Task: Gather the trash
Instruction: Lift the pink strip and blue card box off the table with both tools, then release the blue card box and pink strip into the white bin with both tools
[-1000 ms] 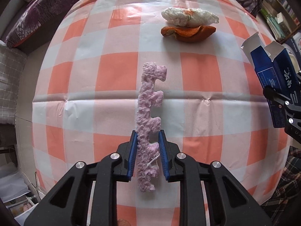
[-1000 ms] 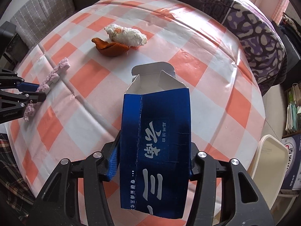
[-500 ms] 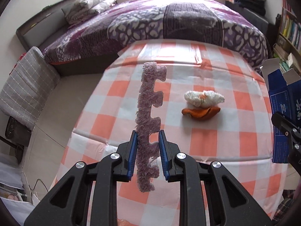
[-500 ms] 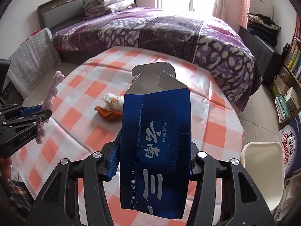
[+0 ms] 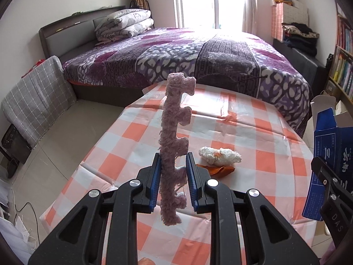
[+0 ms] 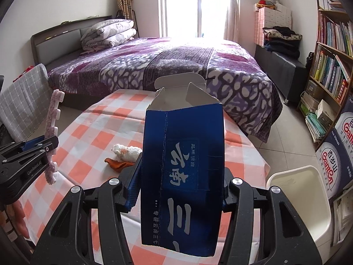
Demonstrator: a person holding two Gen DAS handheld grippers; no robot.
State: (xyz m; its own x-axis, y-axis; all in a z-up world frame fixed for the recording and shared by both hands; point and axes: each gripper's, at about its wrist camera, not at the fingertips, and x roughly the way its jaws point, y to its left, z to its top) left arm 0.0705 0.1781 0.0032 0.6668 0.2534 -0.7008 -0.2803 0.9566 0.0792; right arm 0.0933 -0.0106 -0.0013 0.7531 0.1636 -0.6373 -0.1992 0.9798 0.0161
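Left wrist: checked table [image 5: 260, 167] before purple bed [image 5: 198, 53]; hand-held grippers clamped on fuzzy strip [image 5: 174, 137], blue carton [image 6: 183, 165].

Purple-quilted bed [image 5: 198, 61], bookshelf [image 6: 331, 50], checkered tablecloth [image 5: 253, 137].

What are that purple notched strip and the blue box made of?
The purple strip, held in the left claw, looks like foam with a fuzzy, matte surface: it has puzzle-like tabs and frayed edges. The blue box in the right claw seems thin printed cardboard, slightly glossy, with creased folds and white inner flaps.
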